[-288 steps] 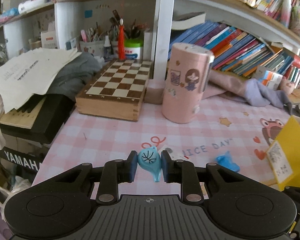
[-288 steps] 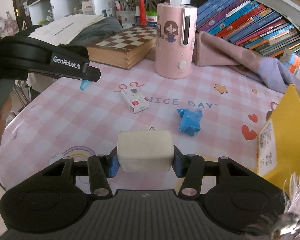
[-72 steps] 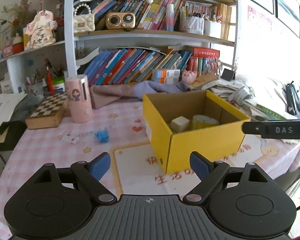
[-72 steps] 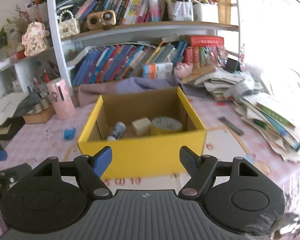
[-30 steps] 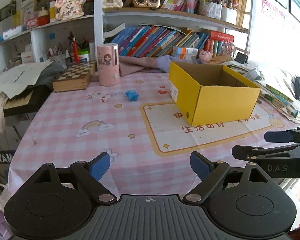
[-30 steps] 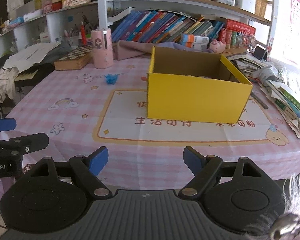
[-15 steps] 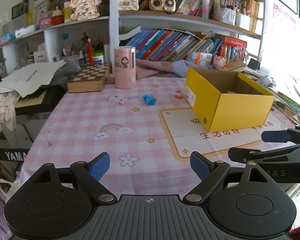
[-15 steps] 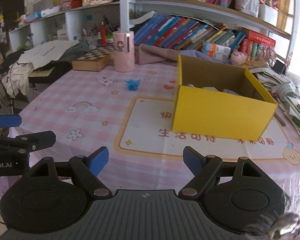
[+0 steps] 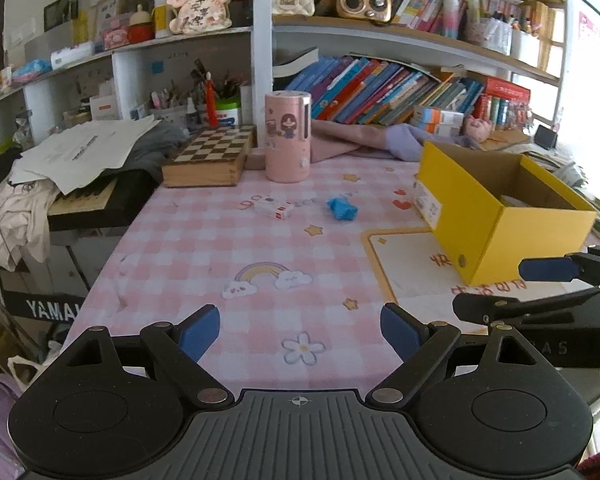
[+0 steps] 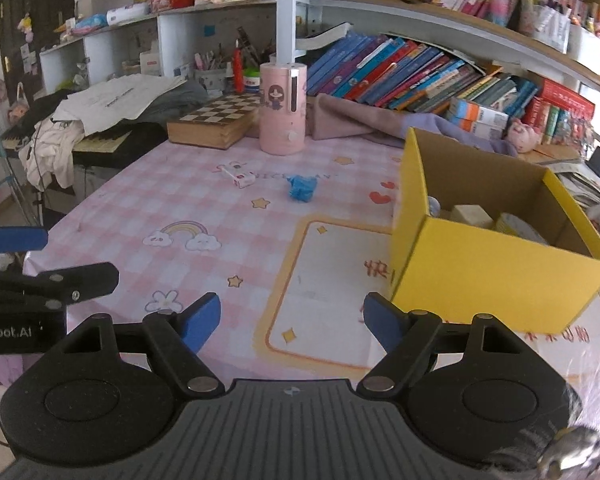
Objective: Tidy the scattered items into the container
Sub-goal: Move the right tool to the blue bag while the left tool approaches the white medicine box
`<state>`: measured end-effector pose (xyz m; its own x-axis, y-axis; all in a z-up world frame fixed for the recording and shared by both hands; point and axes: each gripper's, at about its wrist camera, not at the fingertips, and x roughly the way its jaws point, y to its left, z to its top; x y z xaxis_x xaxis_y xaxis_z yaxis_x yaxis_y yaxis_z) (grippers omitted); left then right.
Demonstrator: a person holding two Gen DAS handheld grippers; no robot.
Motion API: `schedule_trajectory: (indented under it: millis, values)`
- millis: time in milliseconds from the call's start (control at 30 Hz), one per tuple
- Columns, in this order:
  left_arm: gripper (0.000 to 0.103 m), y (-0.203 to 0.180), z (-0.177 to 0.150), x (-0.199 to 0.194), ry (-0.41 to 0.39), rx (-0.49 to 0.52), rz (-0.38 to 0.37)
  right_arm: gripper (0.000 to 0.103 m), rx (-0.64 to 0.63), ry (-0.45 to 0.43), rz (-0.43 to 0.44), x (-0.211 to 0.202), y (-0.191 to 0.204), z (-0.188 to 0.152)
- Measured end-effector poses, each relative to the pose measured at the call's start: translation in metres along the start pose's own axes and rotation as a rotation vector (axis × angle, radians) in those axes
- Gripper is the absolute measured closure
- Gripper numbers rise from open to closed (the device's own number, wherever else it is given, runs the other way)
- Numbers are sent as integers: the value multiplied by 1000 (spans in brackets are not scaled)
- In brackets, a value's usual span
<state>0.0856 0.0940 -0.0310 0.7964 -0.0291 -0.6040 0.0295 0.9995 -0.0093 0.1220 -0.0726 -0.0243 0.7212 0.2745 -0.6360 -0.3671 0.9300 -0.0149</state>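
Yellow cardboard box [image 10: 496, 268], open top, on glossy pink checked tablecloth [image 9: 220, 256]. Inside: pale block, tape roll, third item half hidden by wall. Two items loose near pink cylinder [image 9: 287, 138]: crumpled blue wrapper [image 9: 342, 208], small white-red box [image 9: 274, 209]. Left gripper [image 9: 300, 330] spread, empty. Right gripper [image 10: 292, 318] spread, empty, jaws just narrowing slightly.

Black left gripper [image 9: 300, 330], blue pads; right gripper [image 10: 292, 318] alike; sleeve perhaps red.

We see a crumpled blue item [image 10: 301, 188] and a small white-red box [image 10: 238, 176] lying apart (outside the open yellow container [image 10: 496, 264]).
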Motion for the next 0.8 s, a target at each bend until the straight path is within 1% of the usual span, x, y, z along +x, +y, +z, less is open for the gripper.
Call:
schedule_trajectory:
  millis: [300, 400, 800]
  values:
    - [13, 14, 23, 54, 63, -23, 26, 27, -20, 60, 40, 58, -4, 28]
    - [13, 17, 33, 72, 77, -24, 31, 28, -31, 66, 51, 76, -4, 39]
    - [13, 33, 88, 151, 68, -46, 100, 31, 27, 68, 46, 155, -16, 91]
